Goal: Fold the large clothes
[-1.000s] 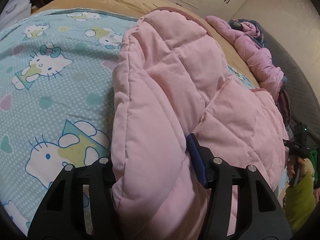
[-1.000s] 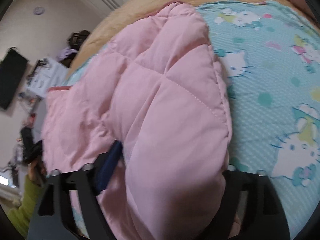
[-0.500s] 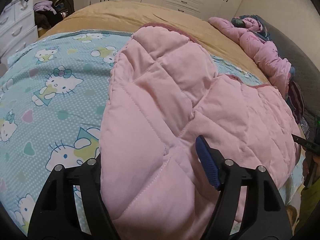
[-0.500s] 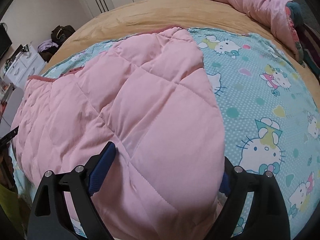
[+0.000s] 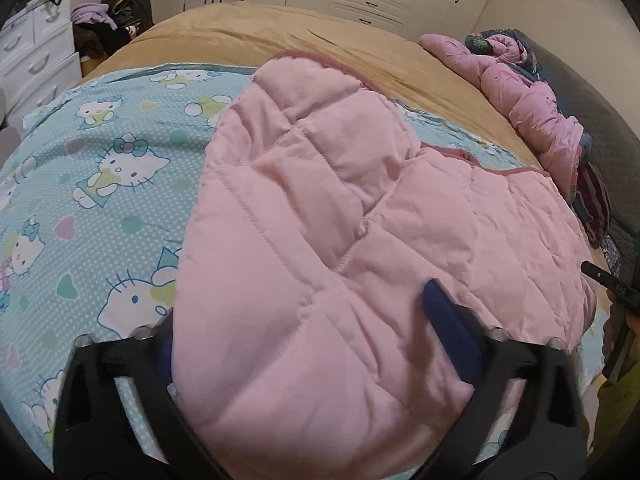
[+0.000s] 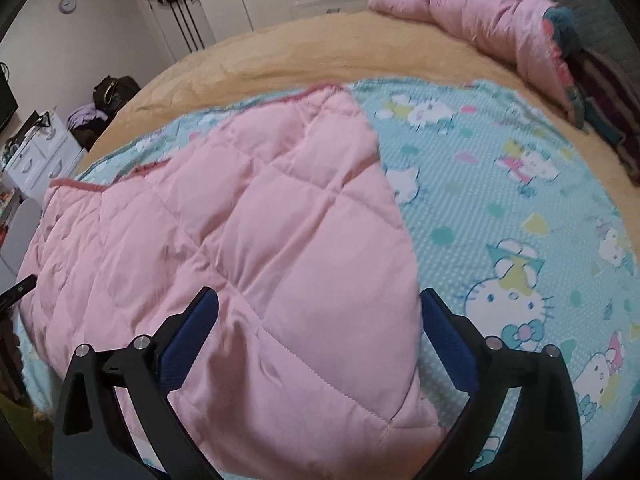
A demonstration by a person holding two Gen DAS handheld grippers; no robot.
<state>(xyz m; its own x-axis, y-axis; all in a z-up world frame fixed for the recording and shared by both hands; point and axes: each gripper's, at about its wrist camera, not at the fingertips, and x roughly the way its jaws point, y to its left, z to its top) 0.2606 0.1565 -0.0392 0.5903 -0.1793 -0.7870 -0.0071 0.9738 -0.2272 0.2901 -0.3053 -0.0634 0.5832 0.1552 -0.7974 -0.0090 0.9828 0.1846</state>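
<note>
1. Your left gripper: jaws opening, spread wide around the near edge of the pink quilted jacket, not pinching it.
2. Your right gripper: jaws opening, likewise astride the jacket's corner.
3. The jacket lies folded on the cartoon-cat sheet covering the bed.

Quilted jacket, pale pink, diamond-stitched, with a darker rose trim along its far edge. Sheet, light turquoise with fine white dots, pastel hearts and white cartoon cats. Blanket, plain tan, beyond the sheet's far edge. Second garment at the bed's far right corner, glossy pink with teal edging. Both grippers, left and right: black frames, blue pads.
</note>
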